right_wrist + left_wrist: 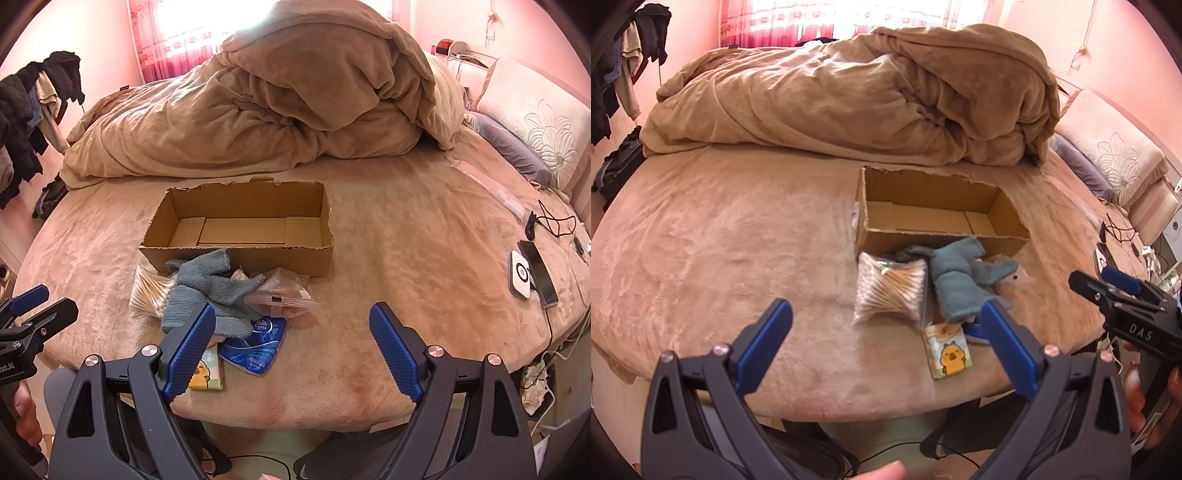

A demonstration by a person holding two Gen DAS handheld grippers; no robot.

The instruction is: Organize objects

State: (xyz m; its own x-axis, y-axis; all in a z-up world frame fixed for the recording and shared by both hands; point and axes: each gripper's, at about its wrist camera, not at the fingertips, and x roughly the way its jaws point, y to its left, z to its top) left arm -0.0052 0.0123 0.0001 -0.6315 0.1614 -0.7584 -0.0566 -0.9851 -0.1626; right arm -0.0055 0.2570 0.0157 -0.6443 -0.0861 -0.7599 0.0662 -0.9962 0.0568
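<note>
While nothing is yet boxed: cardboard box empty on the bed.
Items: gloves, cotton swabs, tissue pack heaped beside it.
Left hand-held gripper, right hand-held gripper: wide open, empty.
Risk: overlapping pile; a pinch may drag neighbours.

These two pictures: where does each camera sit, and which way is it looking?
Left wrist view: sits on the left tongs, looking down at the bed and cardboard box; the right tongs and a hand show.
Right wrist view: sits on the right tongs, same direction; the left tongs show.
Shared: box, grey gloves, cotton swabs.
</note>
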